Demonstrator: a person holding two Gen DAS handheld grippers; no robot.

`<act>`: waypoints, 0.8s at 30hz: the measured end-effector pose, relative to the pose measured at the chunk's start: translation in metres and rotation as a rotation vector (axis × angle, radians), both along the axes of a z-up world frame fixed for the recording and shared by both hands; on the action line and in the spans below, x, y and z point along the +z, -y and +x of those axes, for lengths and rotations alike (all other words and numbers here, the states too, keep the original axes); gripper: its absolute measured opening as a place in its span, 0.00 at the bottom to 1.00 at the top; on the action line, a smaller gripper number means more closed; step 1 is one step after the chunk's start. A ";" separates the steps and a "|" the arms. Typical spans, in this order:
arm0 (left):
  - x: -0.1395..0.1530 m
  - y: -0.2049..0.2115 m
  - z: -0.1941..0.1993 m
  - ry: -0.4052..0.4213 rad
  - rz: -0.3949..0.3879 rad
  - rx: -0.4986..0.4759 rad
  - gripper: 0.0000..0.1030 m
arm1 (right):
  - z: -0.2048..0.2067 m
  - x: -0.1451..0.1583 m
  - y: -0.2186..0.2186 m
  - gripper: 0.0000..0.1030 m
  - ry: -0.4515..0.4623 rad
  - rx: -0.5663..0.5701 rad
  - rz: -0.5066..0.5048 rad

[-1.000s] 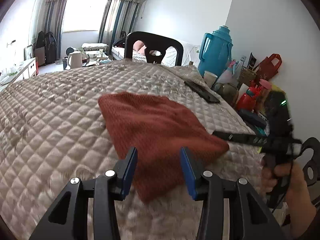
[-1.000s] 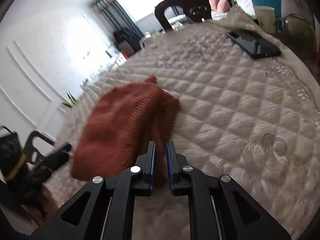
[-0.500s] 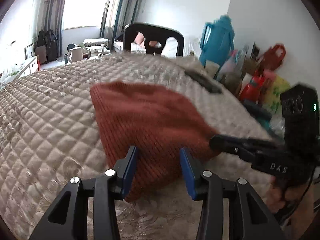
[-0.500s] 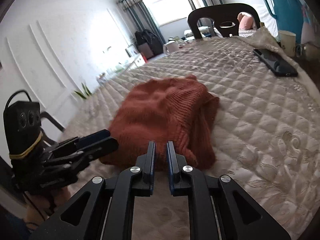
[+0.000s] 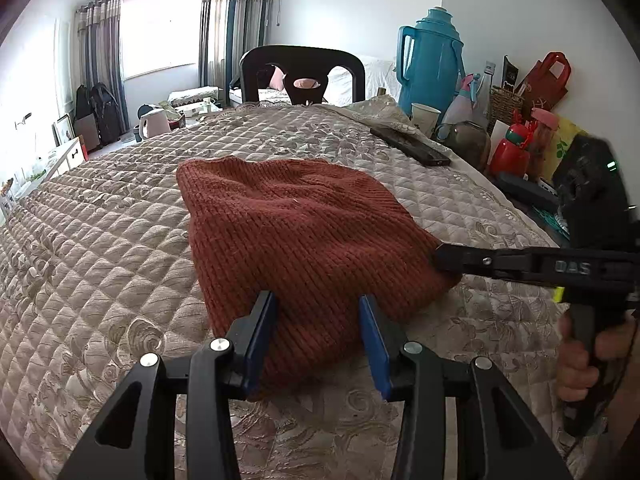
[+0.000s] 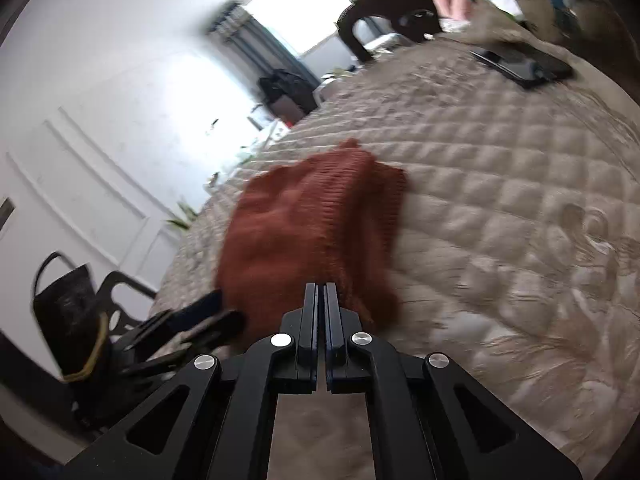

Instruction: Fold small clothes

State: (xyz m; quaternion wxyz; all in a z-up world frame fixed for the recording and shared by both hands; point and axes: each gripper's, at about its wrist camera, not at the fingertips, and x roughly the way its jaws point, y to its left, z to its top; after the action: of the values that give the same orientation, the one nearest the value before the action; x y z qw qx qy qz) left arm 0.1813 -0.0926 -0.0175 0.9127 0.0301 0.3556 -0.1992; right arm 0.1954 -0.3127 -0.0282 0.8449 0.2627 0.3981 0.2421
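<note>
The rust-red knitted garment [image 5: 304, 240] lies folded on the quilted beige cover [image 5: 100, 248], filling the middle of the left wrist view. The left gripper [image 5: 318, 328] sits at the bottom centre of that frame, its blue-padded jaws spread wide on either side of the garment's near edge. The right gripper [image 5: 444, 258] reaches in from the right edge, its tip touching the garment's right corner. In the right wrist view the right gripper [image 6: 320, 300] has its jaws pressed nearly together at the garment's edge [image 6: 316, 232]; whether cloth is pinched between them cannot be told. A black phone [image 5: 410, 150] lies in the upper right on the cover
</note>
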 end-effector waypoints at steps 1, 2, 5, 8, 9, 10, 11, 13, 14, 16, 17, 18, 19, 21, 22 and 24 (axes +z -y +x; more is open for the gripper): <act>0.000 0.001 0.000 0.000 0.000 0.000 0.44 | 0.002 -0.006 0.005 0.00 -0.020 -0.004 0.048; 0.000 0.001 0.001 0.000 -0.001 -0.001 0.45 | 0.003 -0.010 0.010 0.00 -0.037 -0.014 0.104; 0.001 0.000 0.002 0.000 -0.012 -0.010 0.45 | 0.000 -0.006 0.007 0.00 -0.027 -0.025 0.086; 0.009 -0.010 -0.004 -0.004 -0.045 -0.025 0.45 | -0.007 0.007 0.001 0.01 -0.008 -0.027 0.051; 0.013 -0.017 -0.006 -0.006 -0.074 -0.024 0.45 | -0.010 0.011 -0.001 0.01 0.005 -0.026 0.039; 0.017 -0.024 -0.008 -0.006 -0.105 -0.018 0.45 | -0.012 0.017 -0.003 0.01 0.022 -0.022 0.021; 0.019 -0.031 -0.010 -0.004 -0.127 -0.006 0.45 | -0.017 0.024 -0.004 0.01 0.043 -0.014 0.000; 0.019 -0.044 -0.010 -0.009 -0.156 0.027 0.45 | -0.019 0.027 -0.005 0.01 0.057 -0.006 -0.018; 0.018 -0.048 -0.009 -0.019 -0.170 0.042 0.45 | -0.020 0.030 -0.007 0.01 0.066 -0.002 -0.032; 0.016 -0.053 -0.005 -0.037 -0.188 0.061 0.41 | -0.017 0.029 -0.011 0.01 0.071 0.004 -0.040; 0.015 -0.054 -0.004 -0.041 -0.189 0.064 0.35 | -0.016 0.030 -0.014 0.01 0.073 0.007 -0.043; 0.014 -0.053 -0.003 -0.043 -0.189 0.065 0.34 | -0.014 0.030 -0.017 0.01 0.076 0.012 -0.043; 0.013 -0.052 -0.002 -0.048 -0.197 0.062 0.34 | -0.011 0.028 -0.016 0.01 0.077 0.014 -0.041; 0.007 -0.047 0.004 -0.086 -0.222 0.037 0.34 | -0.008 0.024 -0.018 0.01 0.074 0.016 -0.045; 0.003 -0.045 0.006 -0.100 -0.214 0.034 0.34 | -0.005 0.021 -0.017 0.01 0.065 0.011 -0.058; 0.001 -0.043 0.005 -0.099 -0.198 0.032 0.34 | 0.004 0.008 -0.014 0.01 0.004 -0.006 -0.085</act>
State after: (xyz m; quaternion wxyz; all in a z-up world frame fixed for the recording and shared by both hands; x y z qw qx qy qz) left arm 0.1867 -0.0493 -0.0161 0.8955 -0.0759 0.3793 -0.2202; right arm 0.1990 -0.2986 -0.0205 0.8569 0.2273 0.4056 0.2227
